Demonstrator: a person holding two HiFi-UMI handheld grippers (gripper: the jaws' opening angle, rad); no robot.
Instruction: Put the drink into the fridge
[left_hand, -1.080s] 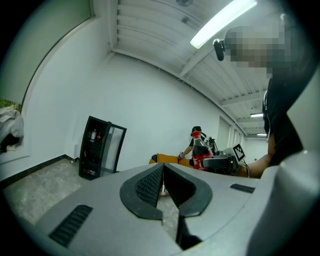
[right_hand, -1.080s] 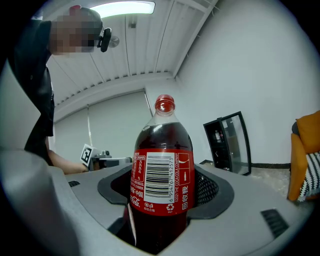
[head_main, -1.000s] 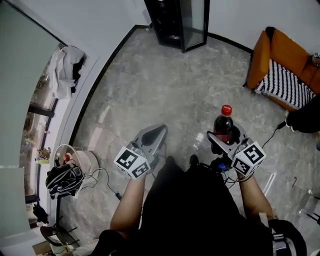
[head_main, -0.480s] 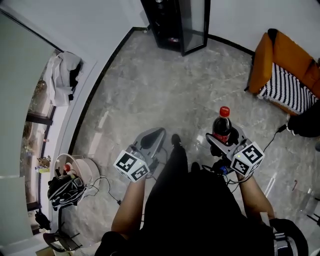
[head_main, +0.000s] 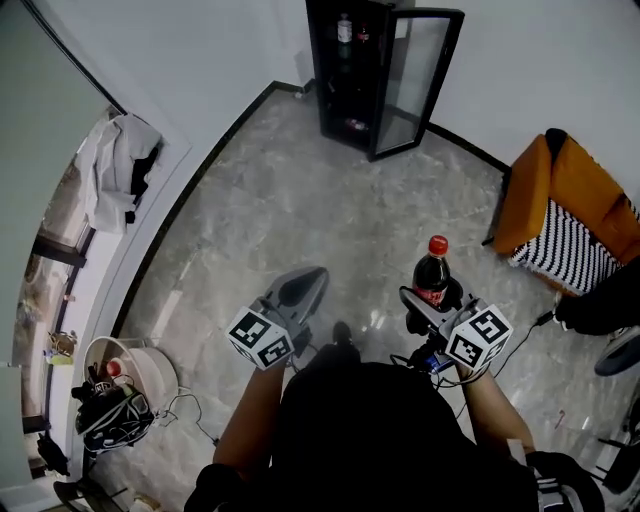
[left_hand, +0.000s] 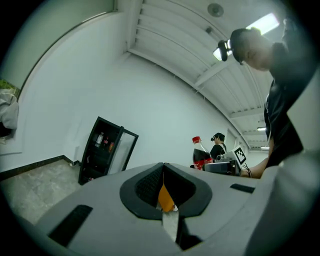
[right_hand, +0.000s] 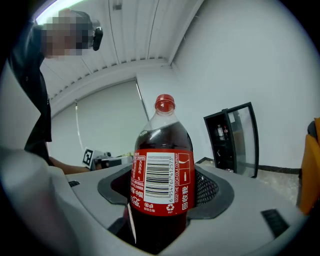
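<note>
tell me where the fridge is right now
In the head view the black fridge stands against the far wall at top centre, its glass door open, with the orange sofa to its right.

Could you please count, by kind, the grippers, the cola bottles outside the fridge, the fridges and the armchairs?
Grippers: 2 (left gripper, right gripper)
Cola bottle: 1, in the right gripper's jaws
Fridge: 1, door open
Orange armchair: 1
Total: 5
</note>
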